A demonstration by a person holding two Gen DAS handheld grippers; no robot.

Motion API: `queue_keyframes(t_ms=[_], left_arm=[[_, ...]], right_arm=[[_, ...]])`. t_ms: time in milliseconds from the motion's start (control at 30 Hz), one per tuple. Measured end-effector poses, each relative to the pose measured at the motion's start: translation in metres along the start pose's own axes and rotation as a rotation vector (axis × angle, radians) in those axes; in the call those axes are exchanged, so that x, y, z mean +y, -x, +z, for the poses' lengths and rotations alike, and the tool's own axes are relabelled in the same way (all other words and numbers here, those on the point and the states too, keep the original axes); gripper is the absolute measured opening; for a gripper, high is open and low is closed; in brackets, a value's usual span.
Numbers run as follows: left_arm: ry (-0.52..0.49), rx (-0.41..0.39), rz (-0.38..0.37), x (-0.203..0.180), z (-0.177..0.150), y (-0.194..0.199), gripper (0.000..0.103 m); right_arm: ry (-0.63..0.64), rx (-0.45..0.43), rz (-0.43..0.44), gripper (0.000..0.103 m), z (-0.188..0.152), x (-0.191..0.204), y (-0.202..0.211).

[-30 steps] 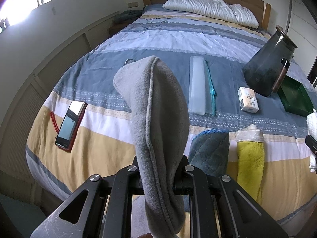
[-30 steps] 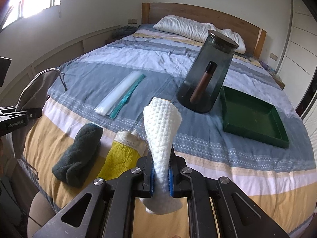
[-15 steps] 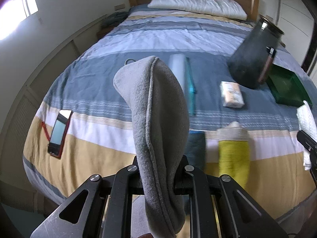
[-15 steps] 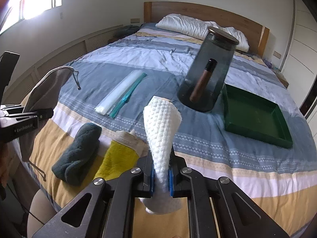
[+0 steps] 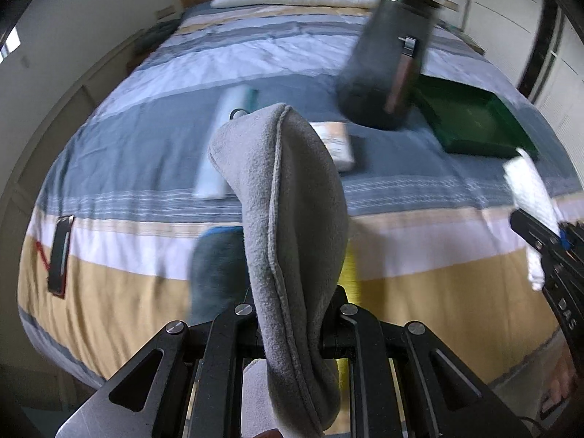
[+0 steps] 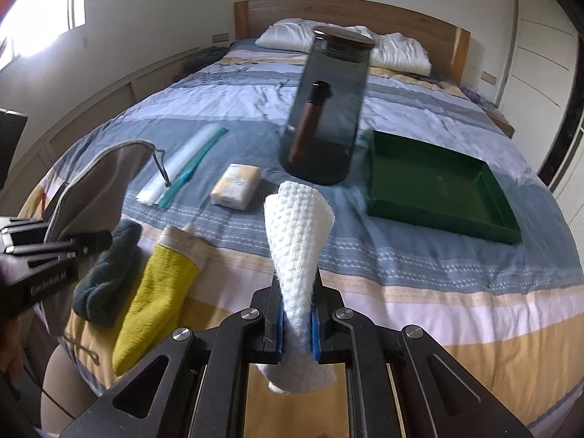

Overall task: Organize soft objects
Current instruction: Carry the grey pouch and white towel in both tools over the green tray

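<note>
The left gripper (image 5: 292, 332), carrying the grey fleece cloth (image 5: 288, 219), has swung toward the right side of the bed: in its view the red-cased phone (image 5: 60, 252) has slid out to the left edge, while the dark glass jar (image 5: 387, 58) and green square tray (image 5: 474, 124) have come toward the middle. The right gripper (image 6: 296, 323), with its white knitted cloth (image 6: 297, 233), has moved closer over the striped bedspread (image 6: 419, 277), where a small tan packet (image 6: 237, 186) has come into sight. The left gripper now shows larger and nearer at the left of the right wrist view.

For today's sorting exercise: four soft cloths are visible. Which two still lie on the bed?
The dark teal cloth and the yellow cloth, side by side; the grey and white ones are held.
</note>
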State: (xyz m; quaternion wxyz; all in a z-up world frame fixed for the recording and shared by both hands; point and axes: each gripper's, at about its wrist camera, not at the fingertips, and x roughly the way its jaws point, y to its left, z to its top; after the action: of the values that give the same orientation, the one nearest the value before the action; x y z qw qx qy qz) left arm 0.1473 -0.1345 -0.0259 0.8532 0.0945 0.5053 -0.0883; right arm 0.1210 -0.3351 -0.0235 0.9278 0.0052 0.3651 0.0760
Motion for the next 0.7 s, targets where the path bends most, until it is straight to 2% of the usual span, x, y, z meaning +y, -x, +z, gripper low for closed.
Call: queue_keyframes(t_ms=[700], left_arm=[[-0.205, -0.015, -0.145, -0.149, 0.033, 0.000, 0.012]], right_arm=[[-0.154, 0.016, -0.119, 0.009, -0.014, -0.101, 0.012]])
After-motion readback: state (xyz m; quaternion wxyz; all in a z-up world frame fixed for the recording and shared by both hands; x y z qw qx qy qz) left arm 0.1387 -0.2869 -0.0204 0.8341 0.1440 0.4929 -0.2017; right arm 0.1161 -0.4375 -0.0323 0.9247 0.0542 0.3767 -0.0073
